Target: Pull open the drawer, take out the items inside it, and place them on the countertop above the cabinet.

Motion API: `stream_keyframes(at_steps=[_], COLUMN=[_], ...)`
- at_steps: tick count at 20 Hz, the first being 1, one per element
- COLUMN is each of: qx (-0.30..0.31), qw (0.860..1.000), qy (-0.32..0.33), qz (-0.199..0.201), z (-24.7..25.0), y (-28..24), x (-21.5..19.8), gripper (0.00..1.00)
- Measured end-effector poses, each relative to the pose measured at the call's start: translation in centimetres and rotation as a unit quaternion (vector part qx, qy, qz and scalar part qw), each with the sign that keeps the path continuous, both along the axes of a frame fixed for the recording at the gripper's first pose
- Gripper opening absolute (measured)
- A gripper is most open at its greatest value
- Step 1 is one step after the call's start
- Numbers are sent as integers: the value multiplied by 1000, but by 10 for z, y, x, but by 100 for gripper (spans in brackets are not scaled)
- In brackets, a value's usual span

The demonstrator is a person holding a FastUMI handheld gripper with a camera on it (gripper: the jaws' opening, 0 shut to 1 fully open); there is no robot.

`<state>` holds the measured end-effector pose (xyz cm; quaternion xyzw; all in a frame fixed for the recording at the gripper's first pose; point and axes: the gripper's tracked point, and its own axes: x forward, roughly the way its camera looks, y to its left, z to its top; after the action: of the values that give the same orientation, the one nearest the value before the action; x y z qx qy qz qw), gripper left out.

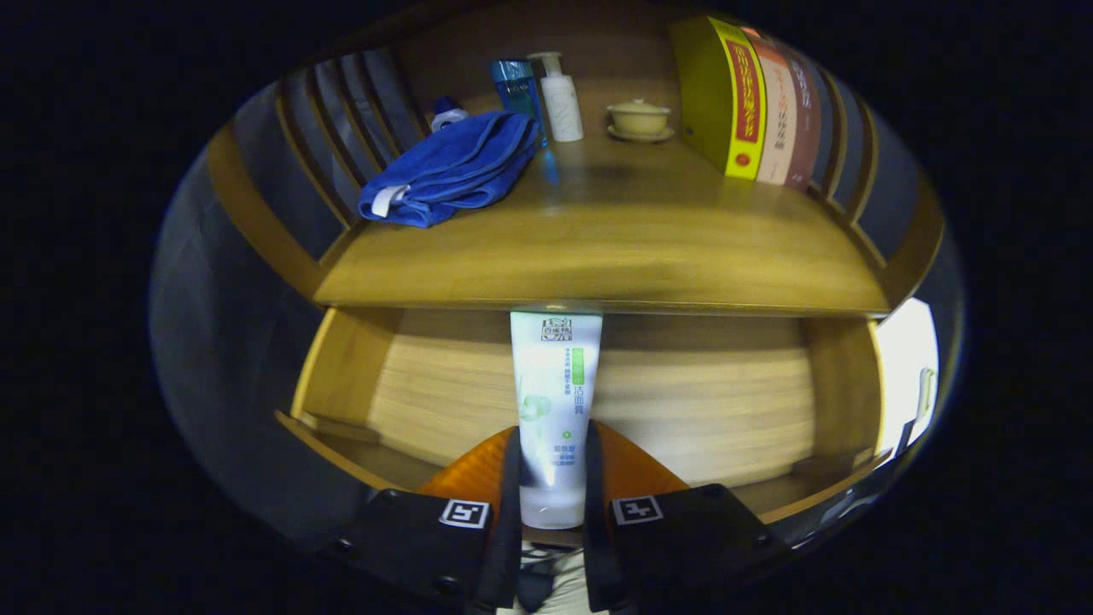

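Gripper clamped on smooth white plastic tube, both fingers pressing its sides; tube extends above open wooden drawer. Folded blue terry towel lies on glossy wooden countertop.

The wooden countertop carries a folded blue towel, 2 bottles, a lidded cup and upright books.
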<state>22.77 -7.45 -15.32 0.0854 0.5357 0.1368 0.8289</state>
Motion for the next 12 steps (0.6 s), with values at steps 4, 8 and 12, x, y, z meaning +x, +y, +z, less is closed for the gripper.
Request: stream_keyframes(at_steps=[4,8,12], qx=[-37,-32,-3], qw=[998,998,999], qy=[34,28,-27], qz=[45,47,31], z=[7,29,66], y=[-2,-7,-5], x=[7,-20,-30], gripper=[39,38,39])
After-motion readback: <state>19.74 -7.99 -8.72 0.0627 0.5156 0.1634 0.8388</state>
